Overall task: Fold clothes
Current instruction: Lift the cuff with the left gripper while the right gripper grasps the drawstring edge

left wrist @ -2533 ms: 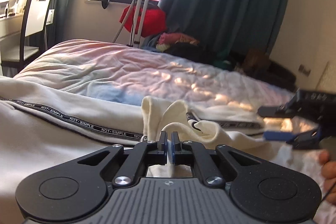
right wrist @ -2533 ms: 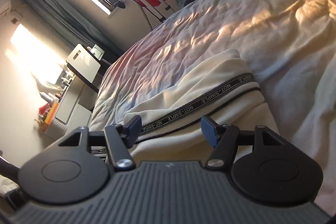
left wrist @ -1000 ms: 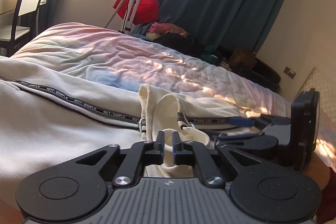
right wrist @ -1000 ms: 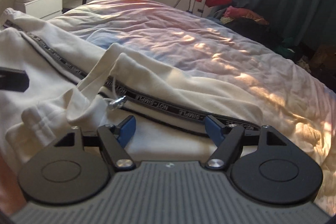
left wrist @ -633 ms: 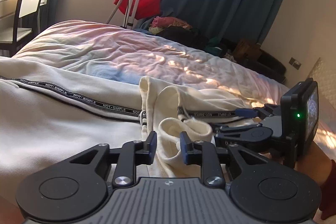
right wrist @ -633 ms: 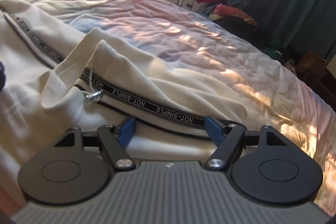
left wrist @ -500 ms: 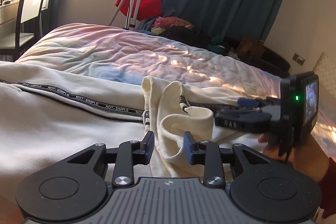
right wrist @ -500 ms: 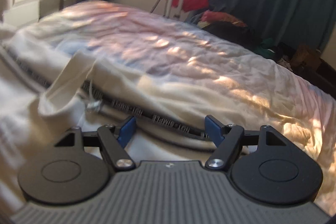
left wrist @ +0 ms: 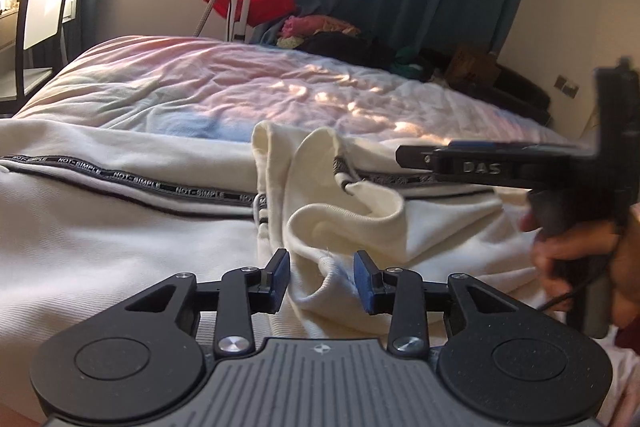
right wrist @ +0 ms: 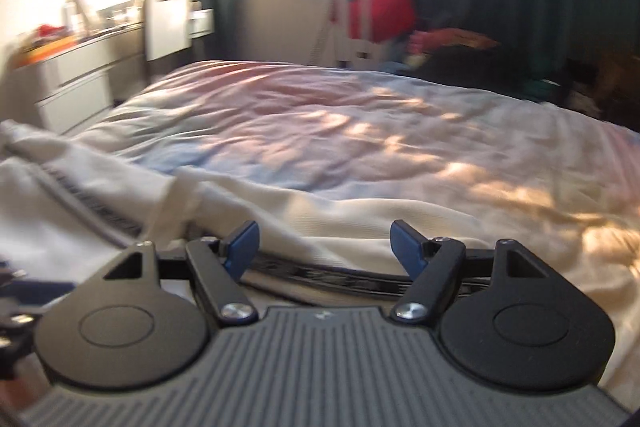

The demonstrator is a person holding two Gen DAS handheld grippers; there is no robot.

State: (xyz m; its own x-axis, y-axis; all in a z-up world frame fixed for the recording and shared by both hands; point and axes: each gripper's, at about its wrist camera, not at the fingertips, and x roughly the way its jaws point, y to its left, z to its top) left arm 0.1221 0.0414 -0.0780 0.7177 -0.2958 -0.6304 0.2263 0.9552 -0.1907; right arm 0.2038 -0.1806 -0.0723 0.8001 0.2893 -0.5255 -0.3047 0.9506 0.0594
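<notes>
left gripper (left wrist: 322,281) jaws opening, bunched cream fabric sits between the pads, not pinched. right gripper (right wrist: 324,247) jaws released wide, hovering over the cloth, gripping nothing. cream sweatpants (left wrist: 120,227) lie on the bed (left wrist: 224,87), black not-simple stripe (left wrist: 132,182) running left-right across the view, waistband fold (left wrist: 344,215) standing up mid-frame. right hand (left wrist: 576,255) holds its gripper's handle.

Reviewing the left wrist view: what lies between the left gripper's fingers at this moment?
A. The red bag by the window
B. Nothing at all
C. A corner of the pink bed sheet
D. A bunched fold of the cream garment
D: a bunched fold of the cream garment sits between the opening fingers of the left gripper, neither pad pressing on it.
</notes>
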